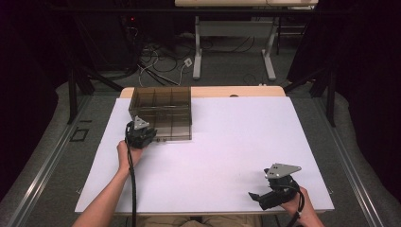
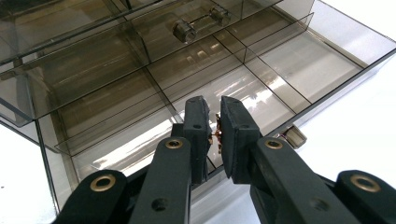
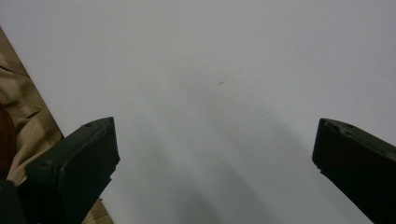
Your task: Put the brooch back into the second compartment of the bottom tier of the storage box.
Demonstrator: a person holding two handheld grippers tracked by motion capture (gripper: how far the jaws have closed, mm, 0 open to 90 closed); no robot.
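Pinching the front wall of the smoked drawer organizer's (image 1: 161,112) pulled-out drawer (image 2: 224,88) with left claw (image 2: 214,135), jaws nearly together, at bench (image 1: 222,142) far-left; resting right claw (image 1: 265,195) spread wide, well apart, near edge.

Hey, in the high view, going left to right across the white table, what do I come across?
Left gripper at the front of the smoky transparent plastic drawer organizer → bare stretch of the white table → right gripper, held open near the table's front right corner.
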